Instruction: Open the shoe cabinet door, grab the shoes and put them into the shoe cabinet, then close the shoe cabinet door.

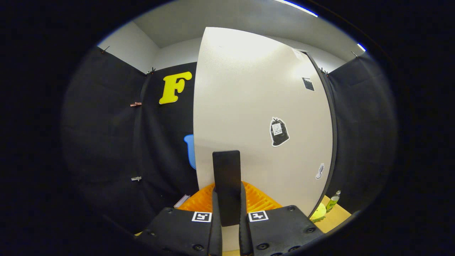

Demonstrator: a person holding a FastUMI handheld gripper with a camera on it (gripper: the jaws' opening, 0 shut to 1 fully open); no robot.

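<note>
fingers [226,199] clamped on dark door handle [226,177]

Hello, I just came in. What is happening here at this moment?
A person is working a handheld tool on the white shoe cabinet door. The tool's two fingers are closed on the door's dark flat handle, which stands upright between them. The door appears to be swung partly open. Beyond it, low down, stand a green bottle and a yellow-green object on the wooden floor.

Cabinet door [249,106] hides cabinet interior; sticker [279,132] print too small; bottle [333,201] label unreadable.
</note>
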